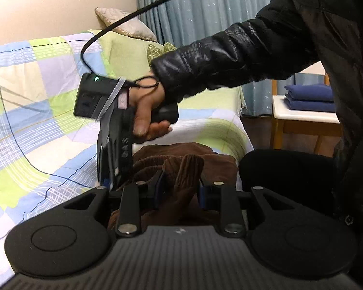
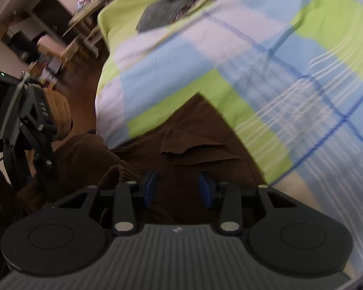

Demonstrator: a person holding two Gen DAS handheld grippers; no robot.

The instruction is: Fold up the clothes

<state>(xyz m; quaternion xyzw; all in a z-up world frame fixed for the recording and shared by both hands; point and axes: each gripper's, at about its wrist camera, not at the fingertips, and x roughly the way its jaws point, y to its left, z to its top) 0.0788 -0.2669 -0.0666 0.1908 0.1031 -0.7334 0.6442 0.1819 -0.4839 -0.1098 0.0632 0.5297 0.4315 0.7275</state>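
A brown garment lies on the bed at its near edge; it also shows in the right wrist view, spread flat with a small folded flap. My left gripper is shut on a ribbed brown part of the garment, lifted off the bed. My right gripper is open, its blue pads apart just above the brown cloth. In the left wrist view the right gripper points down onto the garment. The left gripper appears at the left edge of the right wrist view, holding ribbed cloth.
The bed cover is checked green, blue and white. A dark grey garment lies further along the bed. A chair holds folded blue cloth. Pillows and a blue curtain stand behind. Furniture lines the floor.
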